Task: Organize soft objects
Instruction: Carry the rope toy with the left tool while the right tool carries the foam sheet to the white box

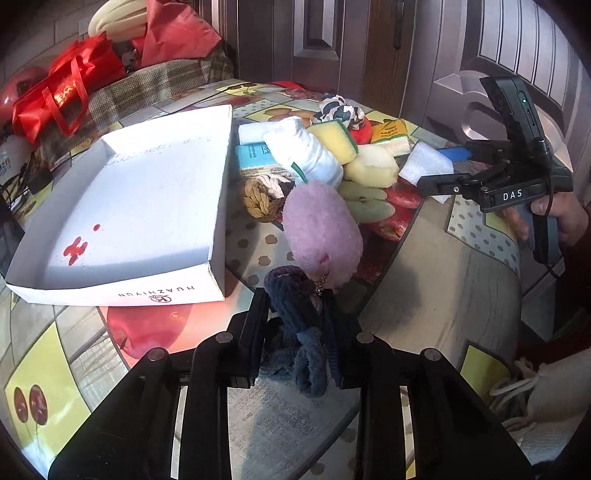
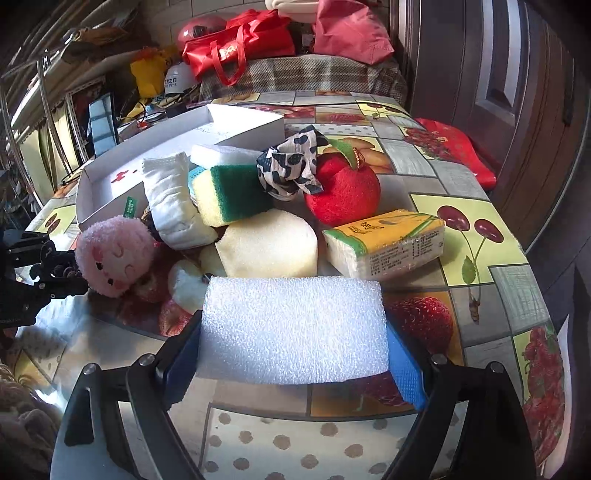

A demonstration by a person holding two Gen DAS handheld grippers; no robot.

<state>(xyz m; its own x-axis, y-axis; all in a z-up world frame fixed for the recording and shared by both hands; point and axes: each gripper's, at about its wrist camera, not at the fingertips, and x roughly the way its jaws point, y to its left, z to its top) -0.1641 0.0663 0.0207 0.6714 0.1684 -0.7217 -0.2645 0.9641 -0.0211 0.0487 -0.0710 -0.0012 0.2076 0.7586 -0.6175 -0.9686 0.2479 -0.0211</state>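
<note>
- We worked at a table under a glossy fruit-print cover, set against dark panelled doors; a plaid-covered seat behind it held a red tote bag and a pink cushion.
- An open white cardboard box sat on the left part of the table, its near wall close to the table's front edge.
- Just beside the box's right wall lay the heap of soft things: a rolled white towel, a yellow-green sponge, a red plush apple, a cow-print cloth and a tissue pack.
- Our left gripper was clamped together on a dark blue fuzzy loop at the foot of the pink plush doll.
- Our right gripper had its blue pads against both ends of a white foam block, on the heap's near side.
- Bare table lay open in front of the heap and out to the rounded right edge.
</note>
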